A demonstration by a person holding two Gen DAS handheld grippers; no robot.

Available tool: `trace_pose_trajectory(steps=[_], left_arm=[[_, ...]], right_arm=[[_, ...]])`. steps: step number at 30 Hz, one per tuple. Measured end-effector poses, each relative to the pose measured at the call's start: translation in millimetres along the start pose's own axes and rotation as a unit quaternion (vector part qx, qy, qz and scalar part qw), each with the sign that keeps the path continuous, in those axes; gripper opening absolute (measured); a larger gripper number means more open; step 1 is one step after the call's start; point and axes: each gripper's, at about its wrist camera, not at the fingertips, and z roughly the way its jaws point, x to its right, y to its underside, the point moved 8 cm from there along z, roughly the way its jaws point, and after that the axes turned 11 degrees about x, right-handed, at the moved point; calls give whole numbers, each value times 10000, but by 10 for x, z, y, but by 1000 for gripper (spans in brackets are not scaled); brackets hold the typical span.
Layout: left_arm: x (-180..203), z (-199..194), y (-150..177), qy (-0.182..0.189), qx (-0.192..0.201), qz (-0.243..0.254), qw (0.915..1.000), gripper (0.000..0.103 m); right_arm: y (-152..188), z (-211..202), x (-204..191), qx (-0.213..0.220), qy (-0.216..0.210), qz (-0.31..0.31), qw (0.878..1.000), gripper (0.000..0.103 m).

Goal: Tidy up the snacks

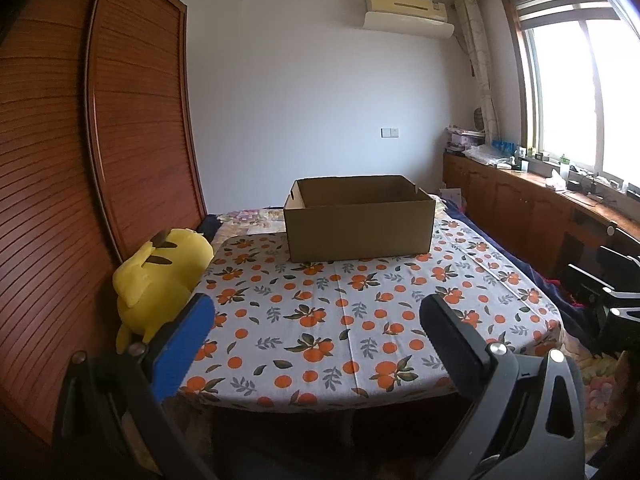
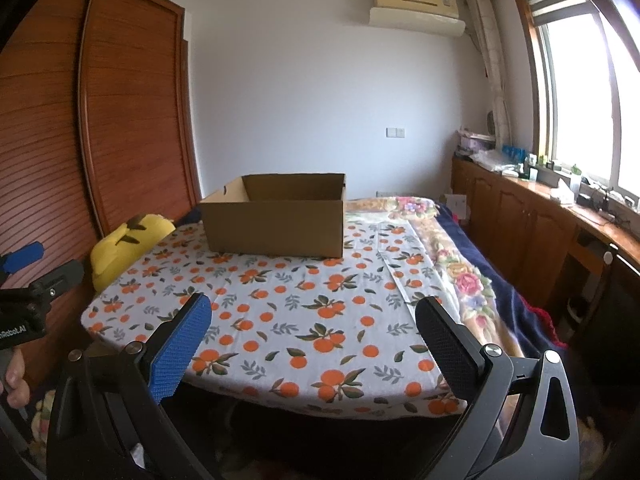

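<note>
An open brown cardboard box (image 1: pixel 359 222) stands on the far part of a table covered with an orange-print cloth (image 1: pixel 332 320); its inside is hidden from here. It also shows in the right wrist view (image 2: pixel 274 222) on the same cloth (image 2: pixel 288 312). No snacks are visible. My left gripper (image 1: pixel 316 312) is open and empty, in front of the table's near edge. My right gripper (image 2: pixel 314 316) is open and empty, also in front of the near edge. The left gripper also shows at the left edge of the right wrist view (image 2: pixel 38 266).
A yellow plush toy (image 1: pixel 160 280) lies at the table's left edge beside a wooden wardrobe (image 1: pixel 136 120). A bed with a floral blanket (image 2: pixel 460 264) lies to the right. A wooden counter with clutter (image 2: pixel 560 208) runs under the window.
</note>
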Motion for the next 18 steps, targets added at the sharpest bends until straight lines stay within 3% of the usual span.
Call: trace_pose_trajectory(steps=[18], left_arm=[[33, -36, -28, 38, 55, 25, 10000, 103]], right_arm=[[23, -23, 14, -8, 25, 7, 10000, 103]])
